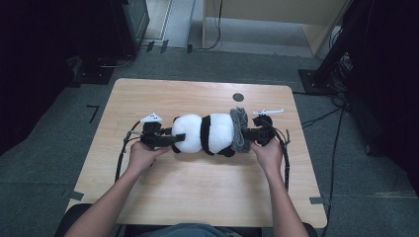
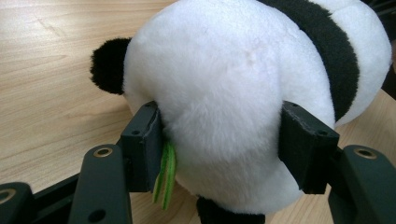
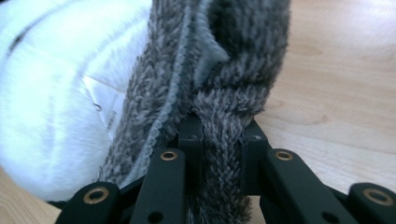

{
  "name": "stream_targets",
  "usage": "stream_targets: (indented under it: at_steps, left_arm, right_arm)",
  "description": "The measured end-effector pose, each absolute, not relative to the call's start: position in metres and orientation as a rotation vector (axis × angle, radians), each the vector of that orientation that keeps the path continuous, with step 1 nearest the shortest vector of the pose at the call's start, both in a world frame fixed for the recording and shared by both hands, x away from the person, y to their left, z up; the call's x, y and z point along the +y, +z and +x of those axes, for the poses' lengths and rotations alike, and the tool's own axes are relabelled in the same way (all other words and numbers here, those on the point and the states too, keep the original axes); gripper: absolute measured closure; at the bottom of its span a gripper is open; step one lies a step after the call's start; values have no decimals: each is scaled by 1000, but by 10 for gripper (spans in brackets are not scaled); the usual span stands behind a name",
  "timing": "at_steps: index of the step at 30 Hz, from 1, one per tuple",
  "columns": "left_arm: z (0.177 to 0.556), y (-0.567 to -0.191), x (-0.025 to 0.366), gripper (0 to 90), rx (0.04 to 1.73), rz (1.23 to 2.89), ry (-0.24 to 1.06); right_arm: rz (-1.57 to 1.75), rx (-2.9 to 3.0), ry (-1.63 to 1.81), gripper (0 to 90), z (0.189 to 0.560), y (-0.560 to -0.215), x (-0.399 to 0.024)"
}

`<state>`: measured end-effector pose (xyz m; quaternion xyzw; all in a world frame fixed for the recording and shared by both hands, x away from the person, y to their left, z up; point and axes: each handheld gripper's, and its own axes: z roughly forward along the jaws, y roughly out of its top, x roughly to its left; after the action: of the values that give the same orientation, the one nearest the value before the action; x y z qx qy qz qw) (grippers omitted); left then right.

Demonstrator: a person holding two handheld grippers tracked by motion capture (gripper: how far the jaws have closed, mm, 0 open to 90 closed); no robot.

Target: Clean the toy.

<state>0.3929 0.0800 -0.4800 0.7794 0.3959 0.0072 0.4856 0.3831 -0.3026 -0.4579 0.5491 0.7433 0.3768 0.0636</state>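
Left hand point(image 1: 143, 155) holds the left gripper point(image 1: 174, 139) near the table's left-centre; in the left gripper view its jaws press into both sides of the plush panda's point(image 1: 205, 133) white head, clamped on it, with a green leaf-like strip point(image 2: 166, 173) tucked beside one jaw pad. The panda lies on its side across the middle of the wooden table point(image 1: 197, 192), head toward the left, a grey fuzzy cloth point(image 1: 240, 129) bunched against its far right end. Right hand point(image 1: 268, 153) holds the right gripper point(image 1: 248, 134) just beside that end; in the right gripper view its jaws are closed tight on a fold of the grey cloth, a white label point(image 3: 103, 105) showing on the panda's fur behind.
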Motion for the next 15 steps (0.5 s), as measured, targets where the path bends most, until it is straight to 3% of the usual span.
stream_targets:
  at_steps: [15]
  left_arm:
    - [393,-480,81,374,973,1897,11]
  right_arm:
    - [1706,2345,1002,771,391,-485,-293]
